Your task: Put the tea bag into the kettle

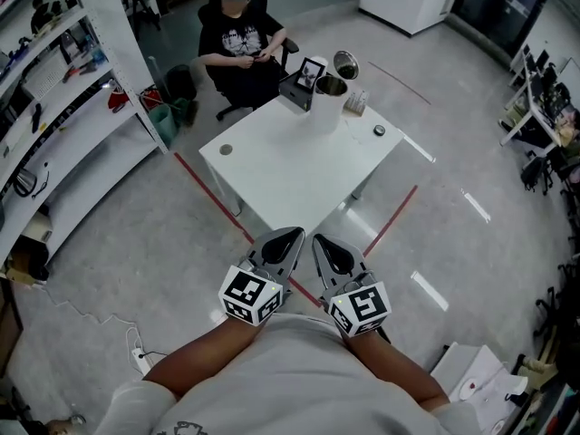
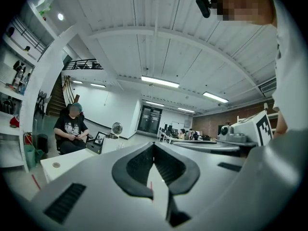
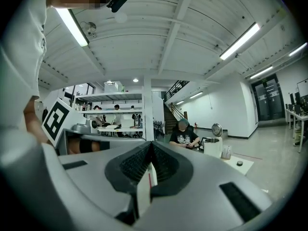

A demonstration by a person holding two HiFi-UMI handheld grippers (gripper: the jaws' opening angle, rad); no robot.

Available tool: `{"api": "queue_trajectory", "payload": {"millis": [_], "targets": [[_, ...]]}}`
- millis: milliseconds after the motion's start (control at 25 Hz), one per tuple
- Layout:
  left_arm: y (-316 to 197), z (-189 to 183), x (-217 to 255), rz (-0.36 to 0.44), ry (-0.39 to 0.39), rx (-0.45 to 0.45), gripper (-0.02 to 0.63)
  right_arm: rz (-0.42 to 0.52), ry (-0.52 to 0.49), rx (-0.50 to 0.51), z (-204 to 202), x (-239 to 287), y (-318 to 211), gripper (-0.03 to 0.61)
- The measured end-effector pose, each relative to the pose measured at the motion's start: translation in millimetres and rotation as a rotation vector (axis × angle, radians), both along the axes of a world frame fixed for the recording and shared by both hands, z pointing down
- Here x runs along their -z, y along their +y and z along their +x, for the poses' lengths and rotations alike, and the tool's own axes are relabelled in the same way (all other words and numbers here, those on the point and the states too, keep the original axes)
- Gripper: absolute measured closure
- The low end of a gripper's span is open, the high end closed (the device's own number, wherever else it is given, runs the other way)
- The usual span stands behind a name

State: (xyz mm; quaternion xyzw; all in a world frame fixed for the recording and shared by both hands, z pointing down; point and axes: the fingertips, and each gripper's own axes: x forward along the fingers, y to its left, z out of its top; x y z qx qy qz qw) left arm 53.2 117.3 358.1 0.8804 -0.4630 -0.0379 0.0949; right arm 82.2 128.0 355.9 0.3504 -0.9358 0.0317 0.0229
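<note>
Tea bag too small to pick out with certainty from here; best guess, inside the small pale holder [image 1: 355, 103] just beside the kettle [image 1: 328, 98], at the far end of the surface [image 1: 290, 175]. Kettle white, upright, lid [image 1: 345, 63] swung up and open: mouth ready to take a bag, no lid work likely needed. Holder parked at kettle's side, presumably for a short carry from one to the other.

Also on surface: dark framed stand [image 1: 308, 75] close against kettle's left side, contact not clear; small dark disc [image 1: 379, 130] near the right edge; another disc [image 1: 226, 149] near the left corner, well apart from the rest.

Left gripper [image 1: 292, 236] and right gripper [image 1: 321, 243] side by side, close to the body, short of the near corner of the surface, well apart from kettle and holder. Both pointed level toward the surface, tips angled toward each other. Jaws of each clenched tip to tip, nothing between them, plain in both gripper views. Held low and closed probably for the approach. Task judged not begun; next, most likely, opening one pair and reaching for the holder.

Beyond: seated person [image 1: 240, 34] behind the far edge, shelves [image 1: 54, 107] at left, red tape [image 1: 213, 198] on floor.
</note>
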Motion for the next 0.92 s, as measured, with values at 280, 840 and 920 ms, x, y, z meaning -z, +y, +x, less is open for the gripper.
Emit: {"api": "queue_trajectory", "payload": {"millis": [280, 840, 920], "targets": [[12.3, 22.2, 4.1, 0.007, -0.024, -0.011, 0.603, 0.007, -0.012, 0.012, 15.4, 5.4, 10.5, 0.568], [22.9, 35.2, 2.4, 0.017, -0.044, -0.032, 0.603, -0.006, -0.014, 0.009, 25.7, 2.5, 19.6, 0.568], [24.0, 36.0, 1.9, 0.019, -0.050, -0.037, 0.603, -0.006, -0.014, 0.008, 25.5, 2.3, 20.5, 0.568]]}}
